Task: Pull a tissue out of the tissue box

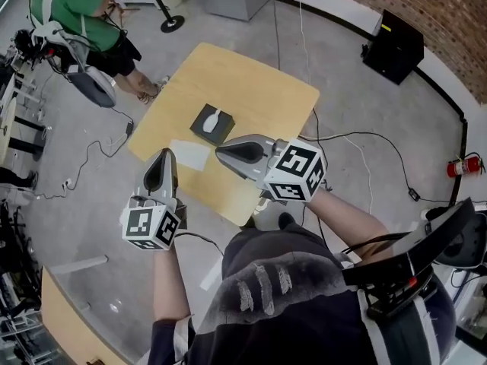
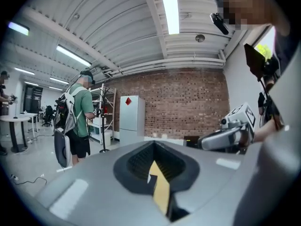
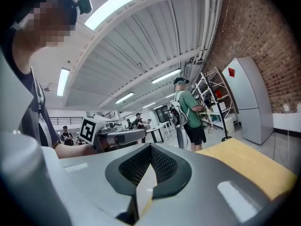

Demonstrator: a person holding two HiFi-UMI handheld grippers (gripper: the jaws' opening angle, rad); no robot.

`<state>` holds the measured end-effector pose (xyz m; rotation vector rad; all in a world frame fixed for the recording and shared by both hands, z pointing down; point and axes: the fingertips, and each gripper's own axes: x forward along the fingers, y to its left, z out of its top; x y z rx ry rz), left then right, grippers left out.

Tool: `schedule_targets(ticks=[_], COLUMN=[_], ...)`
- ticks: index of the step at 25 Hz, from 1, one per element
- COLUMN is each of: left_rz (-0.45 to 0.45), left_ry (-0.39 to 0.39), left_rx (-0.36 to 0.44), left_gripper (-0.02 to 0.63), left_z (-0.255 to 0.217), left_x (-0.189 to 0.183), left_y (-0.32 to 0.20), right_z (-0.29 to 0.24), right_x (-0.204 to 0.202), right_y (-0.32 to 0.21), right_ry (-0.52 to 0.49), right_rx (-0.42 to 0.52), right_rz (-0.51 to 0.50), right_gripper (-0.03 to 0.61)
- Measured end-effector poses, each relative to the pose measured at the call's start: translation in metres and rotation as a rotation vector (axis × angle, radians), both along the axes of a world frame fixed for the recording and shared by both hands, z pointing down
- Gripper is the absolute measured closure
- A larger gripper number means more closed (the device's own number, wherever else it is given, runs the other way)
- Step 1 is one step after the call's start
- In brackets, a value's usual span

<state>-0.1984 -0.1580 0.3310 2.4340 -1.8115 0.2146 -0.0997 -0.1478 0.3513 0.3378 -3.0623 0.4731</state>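
The dark square tissue box [image 1: 212, 122], with a white tissue [image 1: 216, 116] protruding, sits mid-way on the light wooden table [image 1: 266, 90]. The left gripper [image 1: 163, 158] and right gripper [image 1: 222, 153] hover near it, jaws closed and empty. Recommended: open one gripper, descend over the tuft, pinch low, pull vertically.

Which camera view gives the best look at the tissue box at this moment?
The head view: the dark tissue box sits in full on the wooden table, a white tissue poking from its top. Neither gripper view shows the box; the right one catches only a table corner.
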Motion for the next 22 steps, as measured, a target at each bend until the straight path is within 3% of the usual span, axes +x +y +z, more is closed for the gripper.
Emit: schedule_targets(ticks=[8,15,22], left_rz=[-0.005,-0.106,-0.114], left_ry=[-0.073,-0.091,-0.077], left_rx=[0.03,0.007,-0.017], left_gripper=[0.611,0.611,0.611], left_z=[-0.014,-0.007,0.0], left_x=[0.046,0.05,0.048], left_y=[0.019,0.058,0.094], right_z=[-0.011,0.003,0.001], right_x=[0.038,0.038,0.027], right_y=[0.007,0.029,0.058], right_ry=[-0.076,-0.081,-0.08], right_rx=[-0.021,-0.054,-0.068], right_rz=[0.006,-0.088,-0.135], right_gripper=[0.581,0.581,0.581])
